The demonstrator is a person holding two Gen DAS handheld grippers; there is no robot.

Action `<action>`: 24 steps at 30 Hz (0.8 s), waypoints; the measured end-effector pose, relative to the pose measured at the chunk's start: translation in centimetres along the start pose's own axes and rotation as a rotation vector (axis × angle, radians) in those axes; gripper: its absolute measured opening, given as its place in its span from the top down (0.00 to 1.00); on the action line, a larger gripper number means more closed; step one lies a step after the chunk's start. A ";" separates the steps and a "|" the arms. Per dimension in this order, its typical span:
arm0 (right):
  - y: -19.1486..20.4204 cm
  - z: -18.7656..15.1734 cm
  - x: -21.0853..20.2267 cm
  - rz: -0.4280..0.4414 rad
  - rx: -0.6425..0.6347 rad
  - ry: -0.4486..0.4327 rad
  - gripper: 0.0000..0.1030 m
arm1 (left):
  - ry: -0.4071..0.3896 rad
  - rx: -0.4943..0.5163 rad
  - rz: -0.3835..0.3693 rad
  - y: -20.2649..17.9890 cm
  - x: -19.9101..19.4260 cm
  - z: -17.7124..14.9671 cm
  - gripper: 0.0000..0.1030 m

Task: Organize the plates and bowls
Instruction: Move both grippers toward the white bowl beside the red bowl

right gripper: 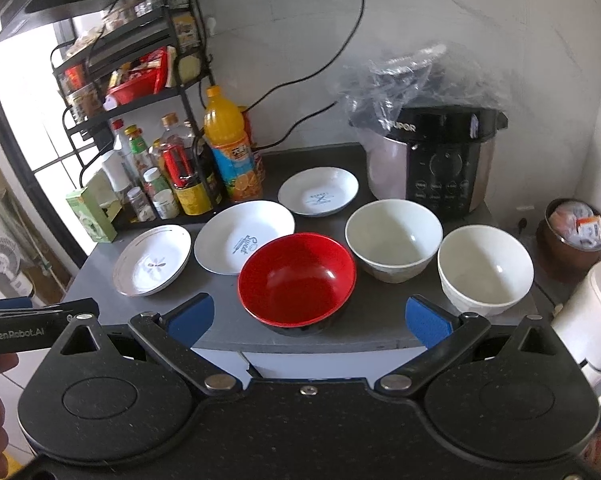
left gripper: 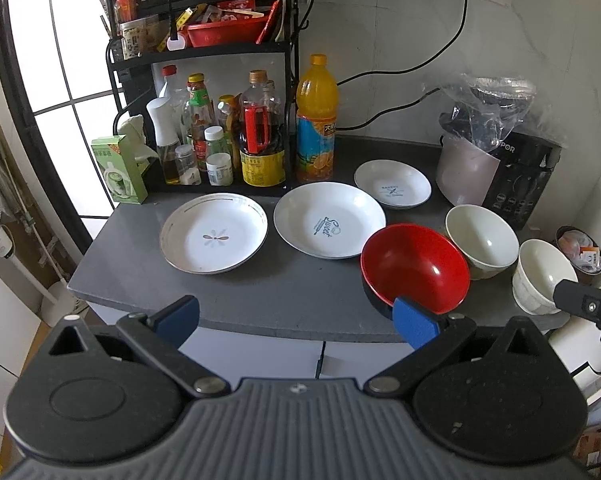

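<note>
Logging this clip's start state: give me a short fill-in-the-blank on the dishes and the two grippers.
1. The counter holds three white plates and ____ bowls.
2. The bowl nearest the counter's front edge, the red bowl, is coloured ____.
3. The plate with the "Sweet" print lies between the plate with a grey rim line and the ____ plate of the three.
4. The left gripper and right gripper are both ____ and hold nothing.

Missing words: three; red; smallest; open
</note>
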State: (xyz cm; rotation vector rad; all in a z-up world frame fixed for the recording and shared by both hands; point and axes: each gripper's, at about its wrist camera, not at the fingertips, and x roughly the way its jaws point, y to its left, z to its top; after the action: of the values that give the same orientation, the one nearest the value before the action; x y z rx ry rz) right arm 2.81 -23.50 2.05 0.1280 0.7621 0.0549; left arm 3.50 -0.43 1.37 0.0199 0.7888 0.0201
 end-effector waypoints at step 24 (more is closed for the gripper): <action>1.0 4.7 8.8 -0.085 0.192 -0.007 0.00 | 0.028 0.159 -0.144 1.3 10.7 8.9 0.01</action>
State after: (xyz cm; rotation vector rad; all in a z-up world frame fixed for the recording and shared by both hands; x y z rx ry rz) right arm 12.46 -22.12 -0.46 0.2779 0.7646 -0.0997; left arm 17.36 1.03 0.09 0.1136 0.8170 -0.1795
